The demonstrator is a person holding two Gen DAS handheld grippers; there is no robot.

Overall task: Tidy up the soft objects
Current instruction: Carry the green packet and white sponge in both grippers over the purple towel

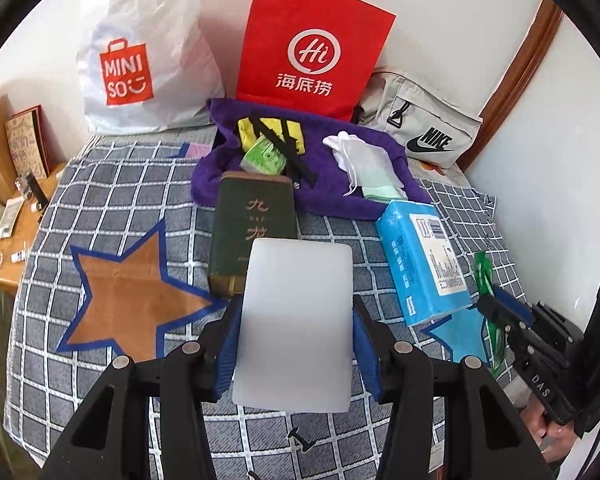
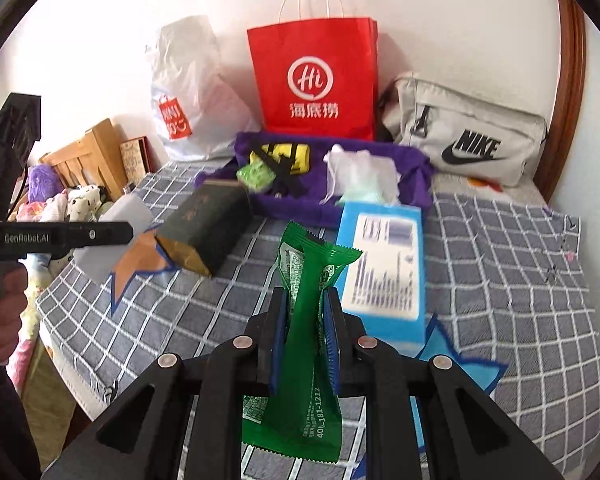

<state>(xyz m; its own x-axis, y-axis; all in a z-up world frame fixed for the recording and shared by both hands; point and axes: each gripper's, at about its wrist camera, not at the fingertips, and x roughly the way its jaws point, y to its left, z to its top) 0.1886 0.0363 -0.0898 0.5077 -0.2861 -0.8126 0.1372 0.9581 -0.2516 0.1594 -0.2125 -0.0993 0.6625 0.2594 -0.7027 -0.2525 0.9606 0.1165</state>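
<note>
Holding a white block (image 1: 296,320) in your left gripper (image 1: 296,344), you have its blue pads pressed on the block's two sides, with the block raised above the bed (image 1: 100,380). Your right gripper (image 2: 306,340) is clamped on a green packet (image 2: 308,312), which sticks out past the fingertips and hangs down behind them. On the bed's checked cover, near the middle, a dark box (image 1: 252,232) lies beside a blue tissue pack (image 1: 424,260). Beyond them, toward the far edge, a purple towel (image 1: 332,192) carries a yellow pouch (image 1: 270,132), a small green pack (image 1: 264,158) and white cloth bags (image 1: 360,160). Along the wall at the far edge stand a white plastic bag (image 1: 148,56), a red paper bag (image 1: 312,48) and a grey pouch (image 1: 424,124) toward the far right corner.
</note>
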